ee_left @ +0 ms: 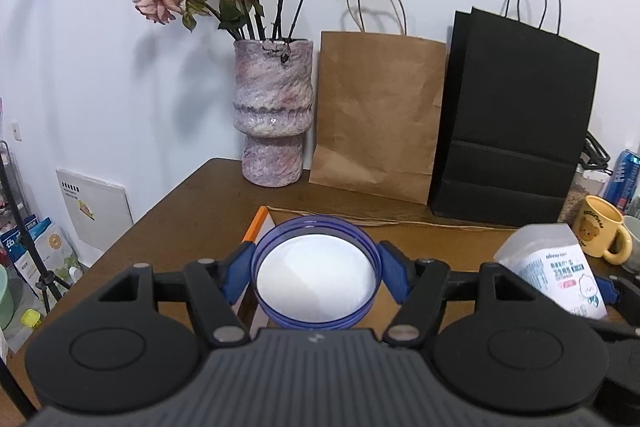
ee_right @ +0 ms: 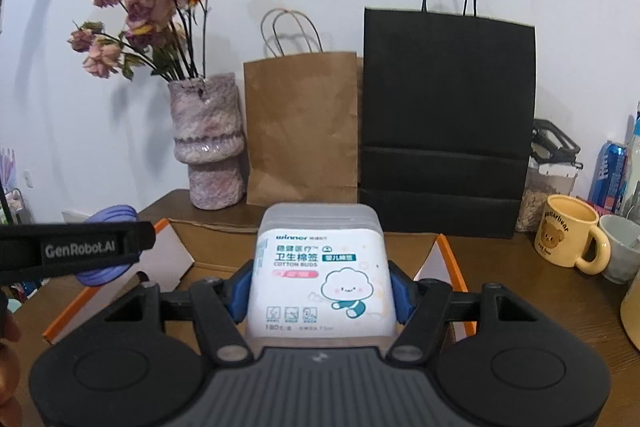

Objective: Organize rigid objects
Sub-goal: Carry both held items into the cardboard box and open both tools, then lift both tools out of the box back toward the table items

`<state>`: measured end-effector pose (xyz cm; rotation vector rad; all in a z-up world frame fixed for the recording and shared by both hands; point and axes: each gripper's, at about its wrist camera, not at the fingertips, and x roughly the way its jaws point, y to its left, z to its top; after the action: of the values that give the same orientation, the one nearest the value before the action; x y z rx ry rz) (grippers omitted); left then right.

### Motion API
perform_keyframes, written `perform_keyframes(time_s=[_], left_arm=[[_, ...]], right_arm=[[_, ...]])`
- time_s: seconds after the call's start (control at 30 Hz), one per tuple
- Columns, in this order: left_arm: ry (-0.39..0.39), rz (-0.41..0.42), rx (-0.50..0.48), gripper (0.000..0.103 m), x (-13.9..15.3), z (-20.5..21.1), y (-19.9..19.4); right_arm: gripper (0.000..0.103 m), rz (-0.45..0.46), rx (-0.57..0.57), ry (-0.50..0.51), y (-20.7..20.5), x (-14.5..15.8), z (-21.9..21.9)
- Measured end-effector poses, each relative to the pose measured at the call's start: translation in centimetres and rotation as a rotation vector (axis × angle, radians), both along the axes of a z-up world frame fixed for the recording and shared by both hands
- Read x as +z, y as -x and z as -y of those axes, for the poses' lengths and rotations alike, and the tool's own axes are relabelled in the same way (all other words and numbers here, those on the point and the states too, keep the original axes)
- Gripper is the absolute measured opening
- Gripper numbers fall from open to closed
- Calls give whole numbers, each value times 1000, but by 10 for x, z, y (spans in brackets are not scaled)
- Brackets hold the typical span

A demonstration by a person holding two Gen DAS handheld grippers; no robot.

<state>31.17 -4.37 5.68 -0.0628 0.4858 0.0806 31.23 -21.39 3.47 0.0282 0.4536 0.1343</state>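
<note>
My left gripper [ee_left: 316, 273] is shut on a round blue-rimmed jar [ee_left: 316, 277] with a white top, held above an open cardboard box with orange edges [ee_left: 256, 225]. My right gripper [ee_right: 320, 287] is shut on a white cotton buds box [ee_right: 320, 267] with a cloud cartoon, held above the same open box [ee_right: 452, 259]. The cotton buds box also shows at the right of the left wrist view [ee_left: 556, 267]. The blue jar [ee_right: 110, 247] and the left gripper's strap show at the left of the right wrist view.
On the brown table [ee_left: 192, 211] a pink vase of dried roses [ee_left: 274, 115], a brown paper bag [ee_left: 380, 115] and a black paper bag [ee_left: 516, 123] stand against the wall. A yellow bear mug [ee_right: 568, 233], a grey cup [ee_right: 622, 251] and a blue can [ee_right: 610, 175] stand at the right.
</note>
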Motion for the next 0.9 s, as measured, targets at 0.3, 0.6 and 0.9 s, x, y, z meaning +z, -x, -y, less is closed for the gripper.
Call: perform_keyframes(time_s=[0.3,0.6,0.9], left_arm=[[-21,-59,12,68,-20,3,-32],[-40,-119,9,68,-41,2,-43],[-68,-46,5,103,-33,7,-35]], right_arm=[[64,-57,-13,8,-23,-18,1],[64,-99,-20,34,-31,-31,0],[103,-74,-52,50,-29,-31,4]])
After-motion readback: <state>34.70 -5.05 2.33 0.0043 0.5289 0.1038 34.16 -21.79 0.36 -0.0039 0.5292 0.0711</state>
